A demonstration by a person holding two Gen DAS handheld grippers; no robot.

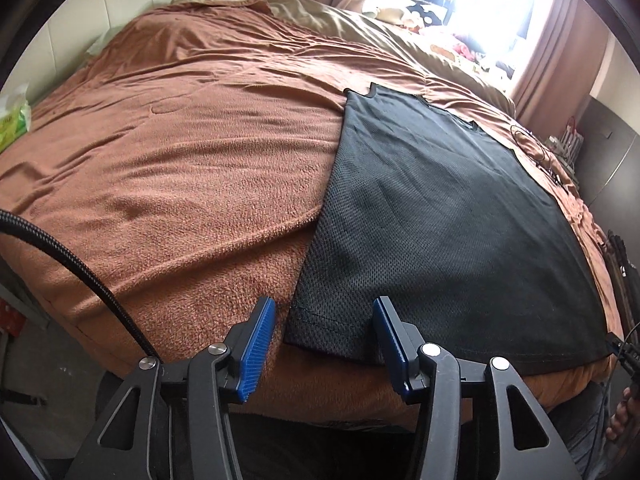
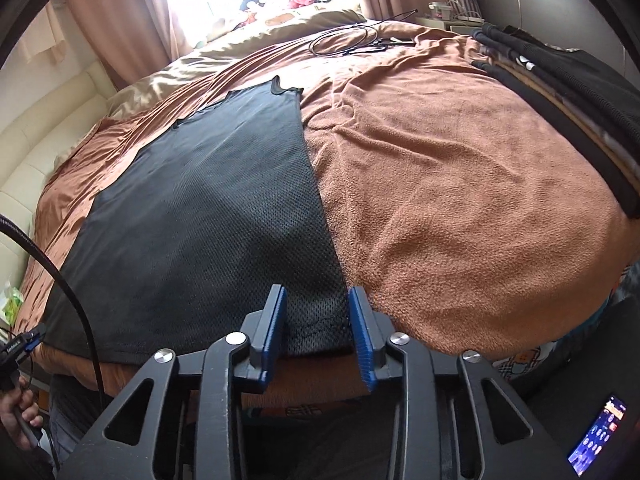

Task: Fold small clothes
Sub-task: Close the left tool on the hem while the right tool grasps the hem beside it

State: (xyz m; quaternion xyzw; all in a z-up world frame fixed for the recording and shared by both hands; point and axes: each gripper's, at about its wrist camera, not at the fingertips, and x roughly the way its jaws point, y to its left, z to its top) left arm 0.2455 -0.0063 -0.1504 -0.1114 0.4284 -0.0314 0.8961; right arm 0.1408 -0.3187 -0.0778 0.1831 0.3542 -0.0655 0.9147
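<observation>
Bed [image 1: 180, 184]: covered by rust-brown fleece blanket [image 2: 460, 184], wrinkled; tan sheet [image 1: 352, 20] bare at far end by the window.
Black mesh shirt [image 1: 440, 220]: flat on blanket, side strips folded in, hem at near bed edge, neck toward the window.
Folded clothes stack [image 2: 560, 92]: dark, on blanket, well right of shirt, at bed's right edge.
Black cable [image 2: 348, 42]: looped, on blanket beyond shirt's neck, to its right.
Green packet [image 1: 14, 120]: far left of shirt, at bed's left edge.
</observation>
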